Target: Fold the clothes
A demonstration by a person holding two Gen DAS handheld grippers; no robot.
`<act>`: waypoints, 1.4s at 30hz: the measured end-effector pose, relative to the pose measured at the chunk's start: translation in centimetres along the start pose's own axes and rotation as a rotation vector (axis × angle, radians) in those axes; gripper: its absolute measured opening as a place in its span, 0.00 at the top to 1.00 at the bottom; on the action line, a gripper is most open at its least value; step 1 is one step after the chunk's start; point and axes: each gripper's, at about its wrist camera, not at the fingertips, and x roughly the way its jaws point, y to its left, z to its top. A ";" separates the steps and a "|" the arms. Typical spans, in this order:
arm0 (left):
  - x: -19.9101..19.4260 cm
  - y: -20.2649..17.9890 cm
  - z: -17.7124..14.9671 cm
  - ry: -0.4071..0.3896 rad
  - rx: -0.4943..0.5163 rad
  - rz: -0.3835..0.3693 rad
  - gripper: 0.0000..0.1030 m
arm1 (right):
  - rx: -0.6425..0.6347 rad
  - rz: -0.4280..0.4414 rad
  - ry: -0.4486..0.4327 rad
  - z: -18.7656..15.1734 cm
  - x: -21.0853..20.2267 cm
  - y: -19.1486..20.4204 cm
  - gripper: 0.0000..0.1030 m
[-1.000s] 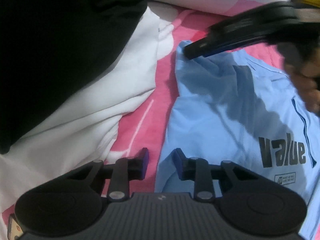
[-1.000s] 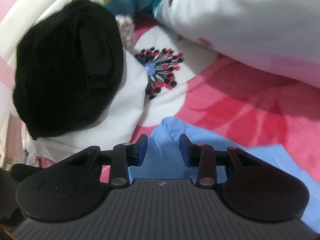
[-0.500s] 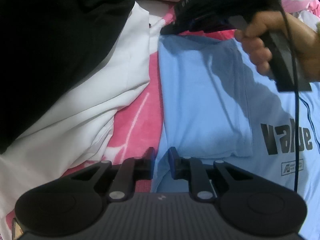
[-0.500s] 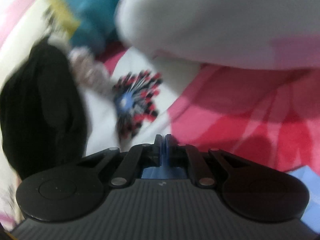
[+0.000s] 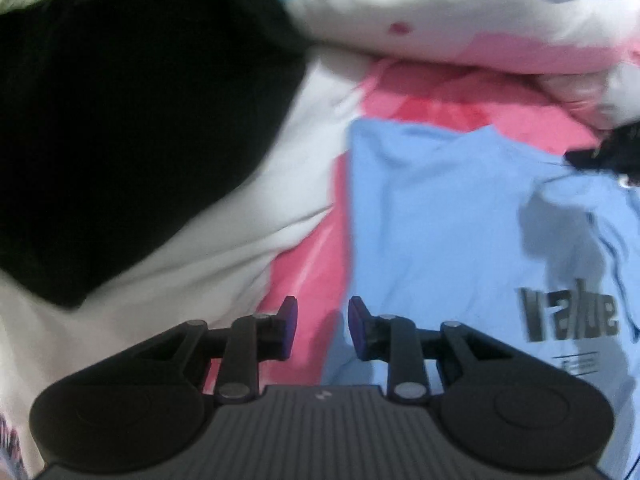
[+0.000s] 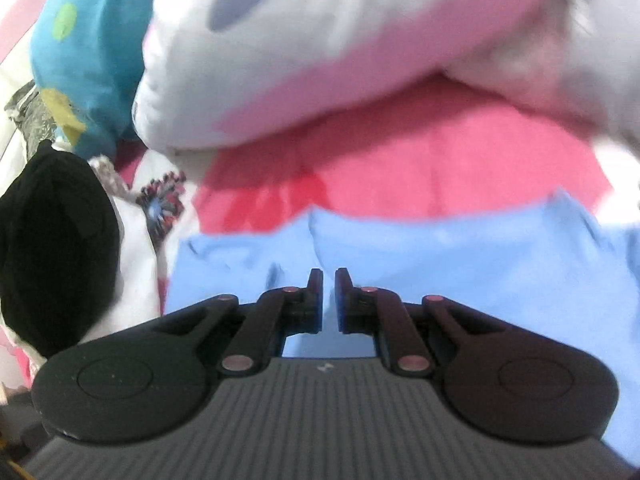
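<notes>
since half a second ago, left gripper (image 5: pixel 319 328) jaws have spread wide off the blue t-shirt (image 5: pixel 448 216) edge; right gripper (image 6: pixel 325 300) jaws have parted to a narrow gap, holding nothing. shirt lies on the pink bed (image 5: pixel 432 100), left side folded inward, beside a black garment (image 5: pixel 120 128). judged: fold in progress; grip matching edges, keep creases straight.
</notes>
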 end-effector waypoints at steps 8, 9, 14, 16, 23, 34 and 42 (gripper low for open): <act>2.8 -5.7 -1.4 0.053 0.254 -0.042 0.69 | -0.172 0.210 0.053 -1.7 6.3 5.8 0.94; 2.9 -5.6 -1.7 0.052 0.262 -0.041 0.69 | -0.210 0.233 0.075 -1.7 7.6 6.8 0.94; 3.0 -5.1 -2.3 0.054 0.278 -0.040 0.63 | -0.025 0.121 -0.031 -0.9 9.1 2.2 0.98; 3.1 -5.0 -2.3 0.057 0.272 -0.038 0.60 | -0.005 0.128 -0.076 -0.7 7.8 1.8 0.95; 3.3 -4.8 -2.2 0.060 0.256 -0.012 0.49 | -0.162 0.222 0.059 -2.4 11.8 6.8 1.00; 3.6 -5.0 -2.1 0.070 0.293 -0.014 0.43 | 0.244 0.029 -0.213 -6.1 -1.2 -3.6 0.95; 4.1 -5.1 -1.7 0.084 0.314 -0.022 0.41 | 0.658 -0.285 -0.285 -11.4 -6.2 -20.3 0.98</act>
